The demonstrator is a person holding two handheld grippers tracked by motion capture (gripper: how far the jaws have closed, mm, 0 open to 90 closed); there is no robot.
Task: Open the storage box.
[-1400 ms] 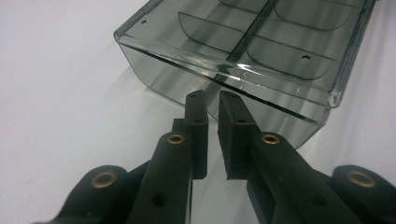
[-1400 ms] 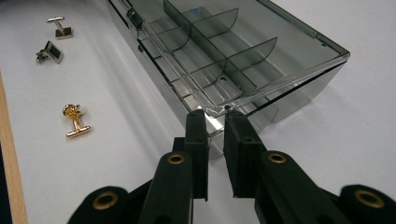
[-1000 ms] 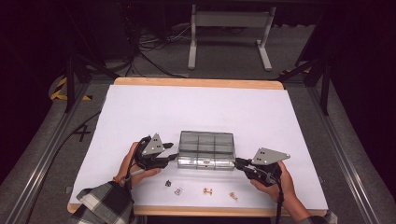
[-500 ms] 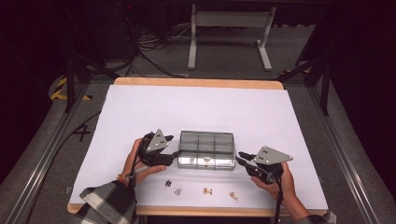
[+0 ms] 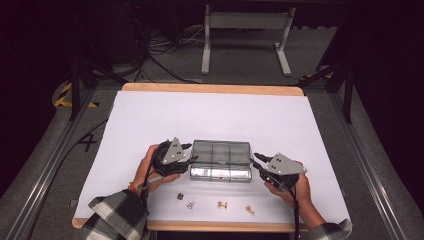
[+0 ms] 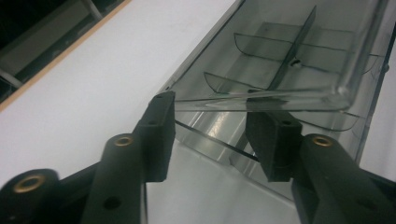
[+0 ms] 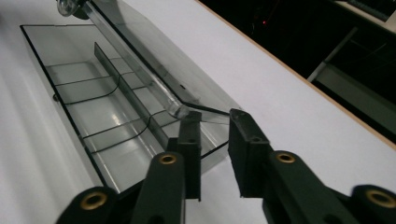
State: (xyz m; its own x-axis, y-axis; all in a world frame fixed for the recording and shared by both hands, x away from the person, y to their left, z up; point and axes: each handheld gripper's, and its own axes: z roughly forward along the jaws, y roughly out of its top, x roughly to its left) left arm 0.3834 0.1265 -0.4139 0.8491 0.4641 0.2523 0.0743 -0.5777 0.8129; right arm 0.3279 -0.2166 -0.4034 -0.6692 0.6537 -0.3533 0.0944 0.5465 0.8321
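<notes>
The left gripper point(image 5: 186, 159) sits at the left end of the clear plastic box point(image 5: 220, 159), which lies on the white table point(image 5: 210, 117) near its front edge. Half a second ago this gripper was a little farther left and lower; it has edged in toward the box. In the left gripper view its jaws stand apart, one on each side of the corner of the raised lid point(image 6: 261, 98), and it is hard to tell whether either one touches the plastic.

The box has not shifted. Its dividers show through the lid, and its compartments look empty in both gripper views. In front of it four small metal pieces point(image 5: 214, 204) lie in a row, too small to make out.

The right gripper point(image 5: 257, 163) is at the right end of the box, about where it was before. Its jaws are apart too, around the lid's corner point(image 7: 187, 109); contact is unclear. Both forearms are cut off by the bottom edge of the high view.
</notes>
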